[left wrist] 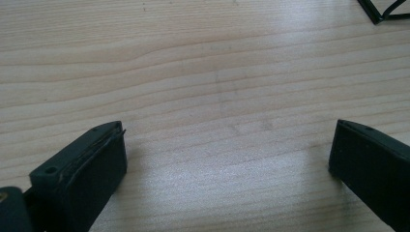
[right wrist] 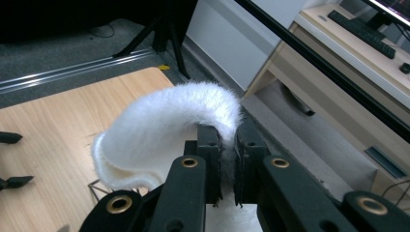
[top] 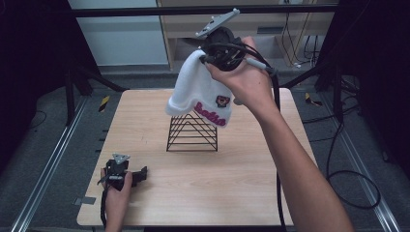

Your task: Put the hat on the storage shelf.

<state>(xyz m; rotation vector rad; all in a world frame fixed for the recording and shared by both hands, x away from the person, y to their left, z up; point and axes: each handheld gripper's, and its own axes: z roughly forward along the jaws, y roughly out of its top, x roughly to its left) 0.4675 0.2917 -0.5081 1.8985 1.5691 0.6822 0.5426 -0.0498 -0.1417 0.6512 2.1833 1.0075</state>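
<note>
A white fluffy hat [top: 200,94] with pink lettering and a small bear patch hangs in the air over a black wire rack [top: 192,133] at the table's middle. My right gripper [top: 212,58] is shut on the hat's upper edge, held high by the person's hand. In the right gripper view the white hat [right wrist: 159,130] is pinched between the two jaws of the right gripper [right wrist: 227,164]. My left gripper [top: 140,175] lies low at the table's front left, and the left gripper [left wrist: 227,154] stands open with bare wood between its fingers.
The wooden table [top: 241,174] has bare room in front of and beside the rack. A corner of the black rack [left wrist: 384,12] shows at the top right of the left gripper view. Floor rails, cables and a desk with a keyboard [right wrist: 362,31] lie beyond the table.
</note>
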